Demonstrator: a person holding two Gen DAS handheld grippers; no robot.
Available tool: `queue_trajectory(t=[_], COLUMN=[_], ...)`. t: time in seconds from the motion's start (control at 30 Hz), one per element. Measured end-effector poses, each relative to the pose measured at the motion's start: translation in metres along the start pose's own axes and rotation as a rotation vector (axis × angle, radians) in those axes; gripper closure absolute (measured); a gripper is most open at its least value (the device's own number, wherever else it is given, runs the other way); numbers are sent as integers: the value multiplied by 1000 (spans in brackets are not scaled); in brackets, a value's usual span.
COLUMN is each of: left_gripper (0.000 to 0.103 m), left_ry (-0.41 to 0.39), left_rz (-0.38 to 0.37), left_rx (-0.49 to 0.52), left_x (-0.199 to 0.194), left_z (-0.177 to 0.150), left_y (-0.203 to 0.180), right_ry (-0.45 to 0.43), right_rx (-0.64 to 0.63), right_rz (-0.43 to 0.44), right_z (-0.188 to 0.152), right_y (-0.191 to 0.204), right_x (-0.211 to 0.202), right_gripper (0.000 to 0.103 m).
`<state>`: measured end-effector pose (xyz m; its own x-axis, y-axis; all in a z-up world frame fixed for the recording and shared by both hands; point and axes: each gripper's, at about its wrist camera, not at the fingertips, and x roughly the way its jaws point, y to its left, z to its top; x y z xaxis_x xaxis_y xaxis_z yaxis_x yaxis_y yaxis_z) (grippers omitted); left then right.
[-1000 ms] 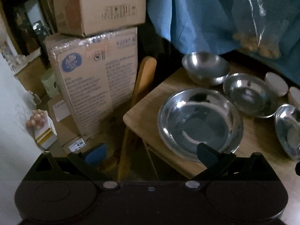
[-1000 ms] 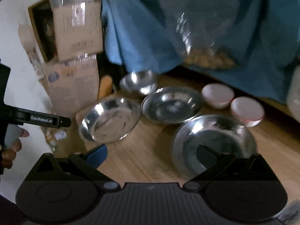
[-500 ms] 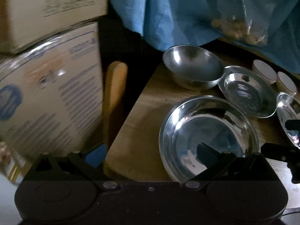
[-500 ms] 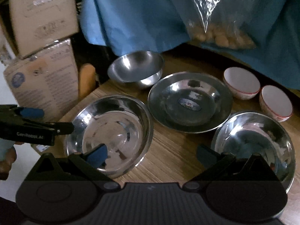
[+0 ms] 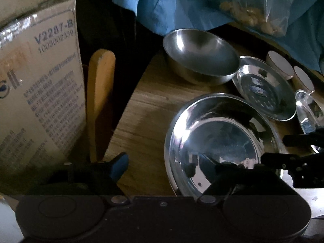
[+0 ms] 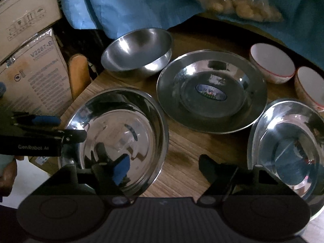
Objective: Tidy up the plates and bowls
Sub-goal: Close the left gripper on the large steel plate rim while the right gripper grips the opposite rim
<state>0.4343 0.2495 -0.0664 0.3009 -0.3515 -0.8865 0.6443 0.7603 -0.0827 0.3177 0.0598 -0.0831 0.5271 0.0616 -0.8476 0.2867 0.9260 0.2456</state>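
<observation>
Dishes all sit loose on the table, so we've stacked nothing yet. Both claws have just been narrowing, nothing gripped: left claw straddles the near rim of a shiny steel bowl; right claw hangs between that bowl and another. Plate and deep bowl lie ahead, probably two white bowls beyond.
</observation>
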Motion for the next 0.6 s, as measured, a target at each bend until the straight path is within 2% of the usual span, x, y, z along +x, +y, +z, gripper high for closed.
queue_trajectory(t=[0.1,0.17,0.23,0.37,0.47,0.5,0.57,0.6], left_gripper=[35,48,55,66,77,78,88,88], left_ry=[13,23,34,41,41,41,41,44], left_rz=[-10,-22,-28,-26,-37,-32,-28,-32], left_rx=[-15,-22,-31,-27,-33,-37,-46,-55], left_x=[0,0,-1,-3,-3,-3,-4,-4], left_z=[0,0,-1,-3,-5,-5,-6,-7], left_y=[3,3,1,-3,-5,-6,-6,-6], right_ry=[18,27,24,27,29,30,33,37], right_rx=[3,-1,-16,-30,-26,-26,-27,-31], right_rz=[24,41,54,92,124,131,148,158], right_z=[0,0,0,-1,-2,-2,-3,-3], right_y=[-2,-3,-1,-1,-5,-6,-8,-9], right_x=[3,4,3,1,0,0,0,-1], right_gripper=[31,39,46,55,57,57,64,67])
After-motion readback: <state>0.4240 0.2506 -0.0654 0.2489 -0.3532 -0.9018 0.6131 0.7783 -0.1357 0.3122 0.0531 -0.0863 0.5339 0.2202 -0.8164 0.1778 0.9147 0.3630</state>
